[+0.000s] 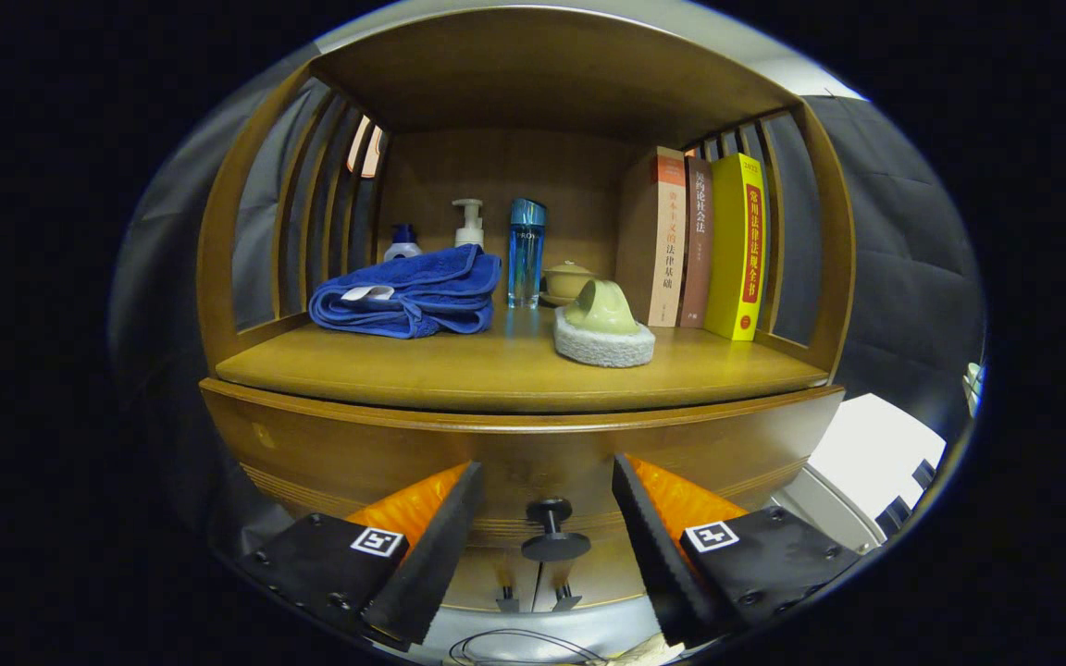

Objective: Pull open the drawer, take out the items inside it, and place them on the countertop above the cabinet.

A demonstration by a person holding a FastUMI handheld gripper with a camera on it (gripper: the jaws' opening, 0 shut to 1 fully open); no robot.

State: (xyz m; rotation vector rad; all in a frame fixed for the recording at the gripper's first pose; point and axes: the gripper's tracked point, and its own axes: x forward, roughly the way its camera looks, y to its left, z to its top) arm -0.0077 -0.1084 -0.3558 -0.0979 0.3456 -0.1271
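Note:
A wooden cabinet stands in front of me, its drawer front (514,453) closed under the countertop (459,370). A small dark round knob (551,532) juts from the drawer, and it sits between my two fingers, a little ahead of their tips. My gripper (547,481) is open, with nothing pressed between the fingers. What lies inside the drawer is hidden.
On the countertop lie a folded blue towel (413,296), a green-handled scrub pad (602,328), a blue bottle (526,250), a pump bottle (469,222), a small lidded pot (568,277) and three upright books (704,245). Slatted side walls enclose the shelf.

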